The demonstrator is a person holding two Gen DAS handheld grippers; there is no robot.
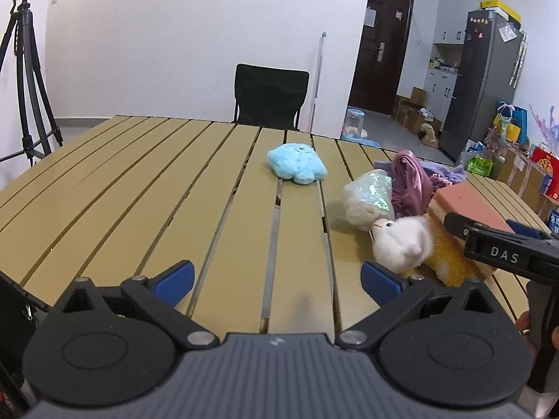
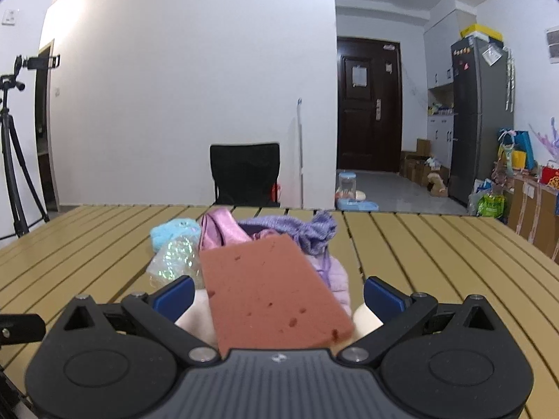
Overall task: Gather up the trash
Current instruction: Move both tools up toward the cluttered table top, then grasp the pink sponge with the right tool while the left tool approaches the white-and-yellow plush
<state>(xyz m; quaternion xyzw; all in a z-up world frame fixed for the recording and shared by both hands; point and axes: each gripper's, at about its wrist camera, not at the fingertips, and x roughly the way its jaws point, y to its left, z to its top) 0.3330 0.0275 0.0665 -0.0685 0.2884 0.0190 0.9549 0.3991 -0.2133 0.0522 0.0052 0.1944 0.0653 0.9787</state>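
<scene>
A crumpled iridescent plastic bag [image 1: 368, 202] [image 2: 174, 258] lies on the slatted tan table [image 1: 174, 188] in a pile at the right. With it are purple cloths [image 1: 410, 178] [image 2: 297, 230], a white fluffy toy [image 1: 401, 244], a yellow plush [image 1: 450, 265] and a reddish sponge block [image 1: 468, 206] [image 2: 269, 293]. My left gripper [image 1: 277, 281] is open over bare table, left of the pile. My right gripper [image 2: 278, 295] [image 1: 485, 230] is open too, its blue fingers on either side of the sponge block without touching it.
A light blue plush [image 1: 297, 166] [image 2: 174, 232] sits farther back on the table. A black chair [image 1: 269, 97] stands behind the far edge, and a tripod [image 1: 24, 80] at the left. Fridge, boxes and bags crowd the room's right side.
</scene>
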